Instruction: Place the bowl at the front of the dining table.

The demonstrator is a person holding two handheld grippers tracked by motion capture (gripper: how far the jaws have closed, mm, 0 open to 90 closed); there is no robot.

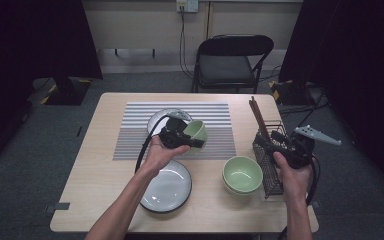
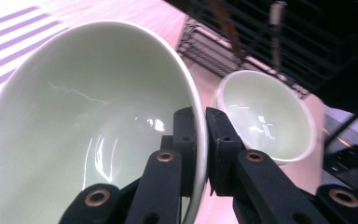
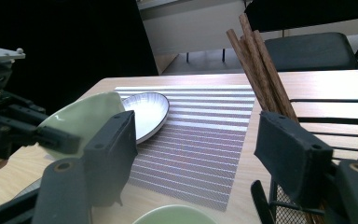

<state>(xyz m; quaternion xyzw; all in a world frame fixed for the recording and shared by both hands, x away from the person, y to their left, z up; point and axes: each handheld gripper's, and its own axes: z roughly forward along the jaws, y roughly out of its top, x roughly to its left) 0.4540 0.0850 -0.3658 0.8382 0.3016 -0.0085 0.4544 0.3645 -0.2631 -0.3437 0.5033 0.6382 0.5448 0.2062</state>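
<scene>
My left gripper (image 1: pixel 194 142) is shut on the rim of a pale green bowl (image 1: pixel 197 131) and holds it tilted above the striped placemat (image 1: pixel 215 125). In the left gripper view the two jaws pinch the bowl's (image 2: pixel 84 116) edge, one inside and one outside. My left gripper (image 2: pixel 204 116) faces another green bowl (image 2: pixel 265 116), which stands on the table (image 1: pixel 242 174). My right gripper (image 1: pixel 276 139) hovers by the black wire basket (image 1: pixel 270 175). In its own view my right gripper (image 3: pixel 196 135) is open with nothing between its jaws.
Brown chopsticks (image 3: pixel 261 65) stand in the wire basket (image 3: pixel 335 100) at the table's right side. One grey plate (image 1: pixel 167 120) lies on the placemat, another plate (image 1: pixel 166 189) near the front edge. A folding chair (image 1: pixel 232 60) stands beyond the table.
</scene>
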